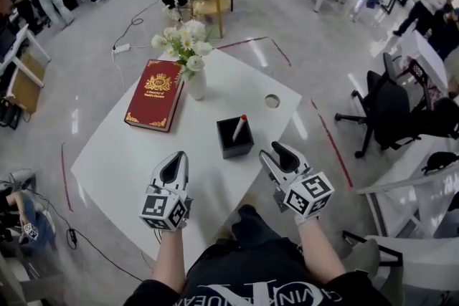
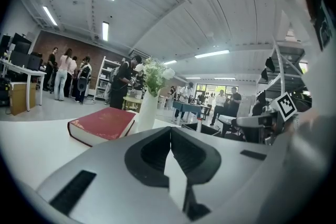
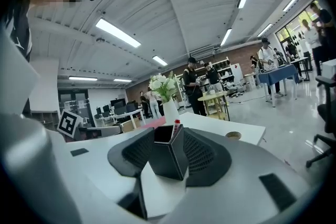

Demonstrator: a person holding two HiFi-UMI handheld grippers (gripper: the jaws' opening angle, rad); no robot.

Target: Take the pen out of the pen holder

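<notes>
Left gripper [image 2: 170, 131]: jaws closed tip to tip, nothing between them, hovering over the near part of the white table [image 1: 118, 161]. Right gripper [image 3: 168, 134]: jaws moderately apart and not gripping anything. The pen holder [image 1: 234, 145] shows through the gap, but it's ahead of the tips, not touching. In the head view the right gripper sits just right of the holder and nearer the person, aimed at it. Pen [image 1: 239, 127] is in the holder with its long axis near upright, leaning up-right in the head view against the holder's far right side. Red end points up and is clear of the rim; the lower end is down inside, hidden. Pen body is white or light, slim, with a short red tip. Holder is a black, square, open-top box, standing upright near the table's middle. Beyond it is a white vase [image 1: 196, 84] with white flowers [image 1: 185, 39], and a red book [image 1: 154, 94] lies flat just left of the vase. There's a round hole [image 1: 272, 101] in the tabletop, right of the vase.
</notes>
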